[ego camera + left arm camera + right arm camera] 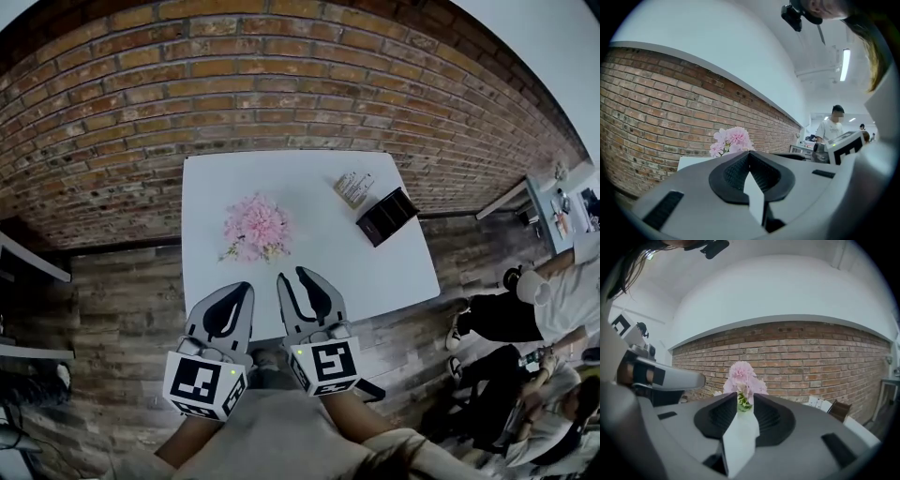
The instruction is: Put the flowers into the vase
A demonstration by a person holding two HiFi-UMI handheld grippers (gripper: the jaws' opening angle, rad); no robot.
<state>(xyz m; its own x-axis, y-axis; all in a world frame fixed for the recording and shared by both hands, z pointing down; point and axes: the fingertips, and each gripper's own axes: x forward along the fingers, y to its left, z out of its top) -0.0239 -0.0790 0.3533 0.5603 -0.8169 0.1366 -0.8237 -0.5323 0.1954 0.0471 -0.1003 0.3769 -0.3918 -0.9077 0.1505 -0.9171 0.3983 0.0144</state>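
**Black ribbed pads, grey shells: one pair clenched, one ajar**

My left gripper (750,153) has its jaws pressed tip to tip, with nothing caught in them. My right gripper (745,396) stands a little apart at the tips, leaving a narrow slot with nothing gripped. Through that slot, at 12 o'clock, I see the flowers (743,378), but they are well beyond the pads, not between them.

In the head view the two grippers sit side by side at 6 o'clock, left just beside right. Each has its marker cube (203,384) turned toward me. Their tips overlap the near edge of the white table (394,267).

The flowers are a pink bunch with a few green bits at the base, on the left half of the table. They are at 12 o'clock from my left jaws and about 11 o'clock from my right. In both gripper views they stand upright above the tabletop; what holds them up I cannot tell.

At 1 o'clock from the right gripper, further back, lies a small pale printed box (353,187). Just beside it, at its 4 o'clock, is a dark box (386,217). Both are well apart from the flowers.

Beyond the table, from 9 round to 2 o'clock, runs a red brick wall (281,75), and a plank floor (122,291) lies below the table. At 3 to 4 o'clock in the head view are several people (525,314), apart from the table.
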